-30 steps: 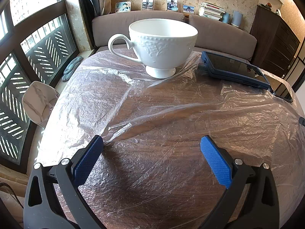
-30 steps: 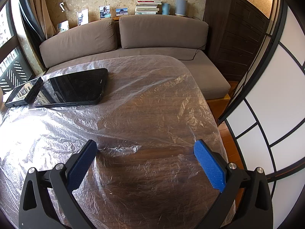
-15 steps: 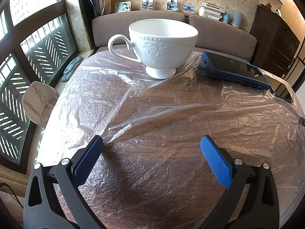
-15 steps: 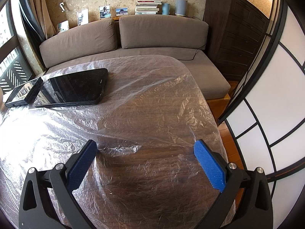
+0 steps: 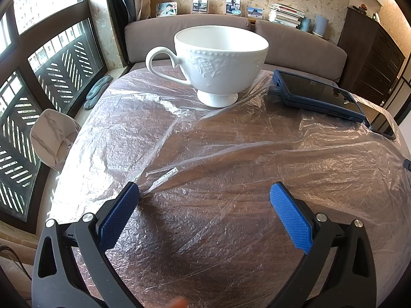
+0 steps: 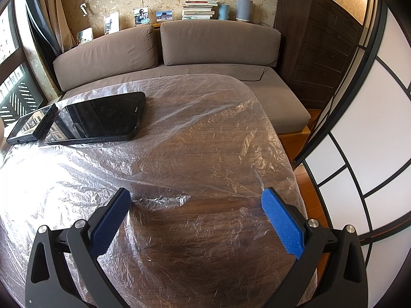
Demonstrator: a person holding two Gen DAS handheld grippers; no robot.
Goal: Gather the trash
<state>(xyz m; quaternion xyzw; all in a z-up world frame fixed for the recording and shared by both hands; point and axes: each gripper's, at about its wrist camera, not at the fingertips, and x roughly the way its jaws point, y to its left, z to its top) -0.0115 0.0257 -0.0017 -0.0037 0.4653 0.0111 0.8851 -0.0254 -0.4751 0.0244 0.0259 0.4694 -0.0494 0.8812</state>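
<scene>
A crinkled clear plastic sheet lies spread over the wooden table; it also shows in the right wrist view. My left gripper is open and empty, low over the sheet near the table's near side. My right gripper is open and empty, low over the sheet near the table's right end. A white footed teacup stands on the sheet, far ahead of the left gripper. No other loose trash shows.
A blue-cased tablet and a dark phone lie on the sheet at the right; both show in the right wrist view, tablet and phone. A brown sofa runs behind the table. A white chair stands by the window.
</scene>
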